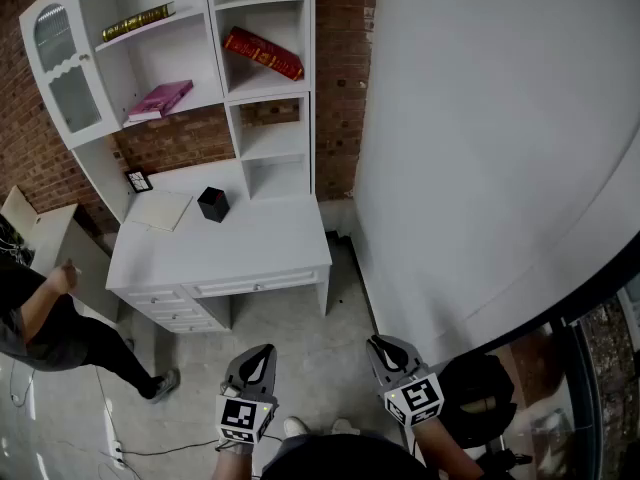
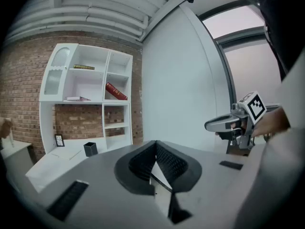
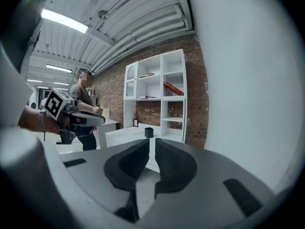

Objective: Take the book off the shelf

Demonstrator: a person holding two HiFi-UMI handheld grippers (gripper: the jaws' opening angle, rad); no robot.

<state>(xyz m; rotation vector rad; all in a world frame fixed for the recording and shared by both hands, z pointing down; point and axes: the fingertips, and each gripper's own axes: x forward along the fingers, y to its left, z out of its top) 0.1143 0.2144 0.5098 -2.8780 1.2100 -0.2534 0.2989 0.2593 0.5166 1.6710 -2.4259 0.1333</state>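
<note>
A red book leans in the upper right compartment of the white shelf unit. To its left, a pink book lies flat on a lower shelf, and an olive-gold book lies on the shelf above it. Both grippers are low in the head view, over the floor and well short of the desk. My left gripper is shut with nothing in it, and so is my right gripper. The left gripper view shows the red book far off; the right gripper view shows the red book too.
Under the shelves stands a white desk with drawers, a black cup, a pale notebook and a small picture frame. A person stands at the left by another table. A white wall runs along the right.
</note>
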